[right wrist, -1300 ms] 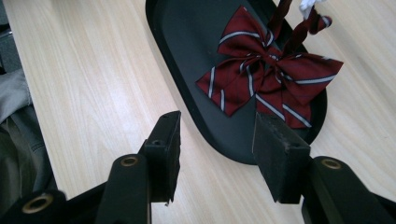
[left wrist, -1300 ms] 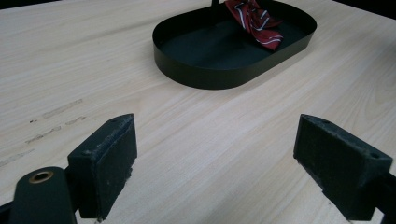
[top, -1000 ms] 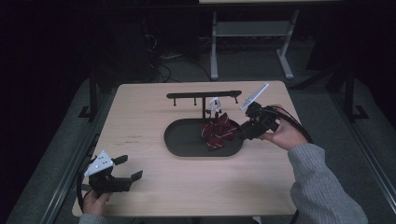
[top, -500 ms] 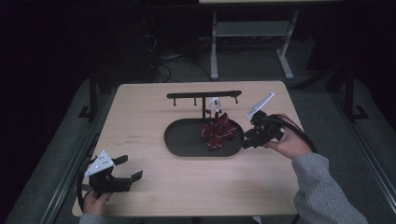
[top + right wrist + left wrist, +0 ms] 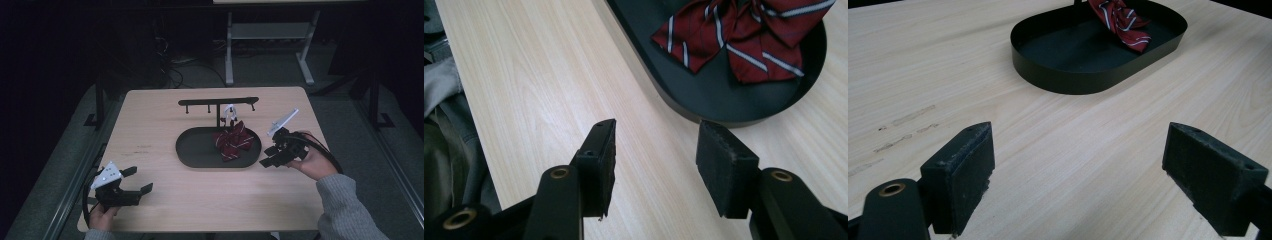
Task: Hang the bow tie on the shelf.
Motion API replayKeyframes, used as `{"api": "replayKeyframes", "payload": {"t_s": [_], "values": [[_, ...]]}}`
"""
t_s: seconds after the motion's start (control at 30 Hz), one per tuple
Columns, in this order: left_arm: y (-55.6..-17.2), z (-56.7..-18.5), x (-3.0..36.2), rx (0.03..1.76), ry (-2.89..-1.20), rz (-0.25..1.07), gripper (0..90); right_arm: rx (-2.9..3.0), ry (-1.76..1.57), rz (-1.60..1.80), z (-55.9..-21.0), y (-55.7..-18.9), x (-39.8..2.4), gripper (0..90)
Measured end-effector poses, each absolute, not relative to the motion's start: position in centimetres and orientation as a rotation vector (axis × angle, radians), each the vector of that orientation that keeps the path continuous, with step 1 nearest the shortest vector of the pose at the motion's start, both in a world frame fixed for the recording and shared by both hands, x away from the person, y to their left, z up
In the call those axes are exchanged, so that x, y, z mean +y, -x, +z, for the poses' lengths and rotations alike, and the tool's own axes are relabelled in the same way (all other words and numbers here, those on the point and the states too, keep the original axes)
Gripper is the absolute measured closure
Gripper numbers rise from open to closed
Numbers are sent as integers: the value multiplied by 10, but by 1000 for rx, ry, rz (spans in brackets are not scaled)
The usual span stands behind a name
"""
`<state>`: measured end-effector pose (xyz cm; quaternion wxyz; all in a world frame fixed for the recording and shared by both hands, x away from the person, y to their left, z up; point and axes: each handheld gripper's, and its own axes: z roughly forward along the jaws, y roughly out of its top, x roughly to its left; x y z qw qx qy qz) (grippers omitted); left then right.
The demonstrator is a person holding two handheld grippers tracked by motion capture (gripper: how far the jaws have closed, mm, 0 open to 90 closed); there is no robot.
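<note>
Gripper on the left (image 5: 142, 179), low at the near left corner of the table (image 5: 165, 110): jaws spread wide, nothing between the pads (image 5: 963, 175), only bare wood ahead. Looks parked there, well apart from the work, probably to leave the middle free for the other hand.

Further right, black oval tray (image 5: 192, 157) in the middle of the table, with a thin black rack (image 5: 218, 102) rising at its far side. Red striped bow tie (image 5: 233, 141) in the right end of the tray, directly under the rack. Appears joined to a white clip (image 5: 230, 112) on one hook, though too small to say for sure; rests on the tray floor perhaps because it hangs so low.

At the right, right gripper (image 5: 267, 156), just beside the tray's right end and not touching it, aimed toward the bow tie. Jaws well apart, holding nothing. Seems opened this wide so as to fit around the folded cloth.
</note>
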<state>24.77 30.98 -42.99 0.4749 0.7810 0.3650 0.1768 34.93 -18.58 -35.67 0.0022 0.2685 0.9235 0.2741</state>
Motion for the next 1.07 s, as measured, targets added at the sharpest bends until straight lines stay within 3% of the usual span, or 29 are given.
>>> {"api": "replayKeyframes", "payload": {"t_s": [0.87,1.07], "values": [[-248,-432,307,896,-1912,428,131,2882,-960,938,-402,-319,-213,487],[-248,-432,306,896,-1923,421,131,2818,-1001,981,-412,-298,-219,476]]}}
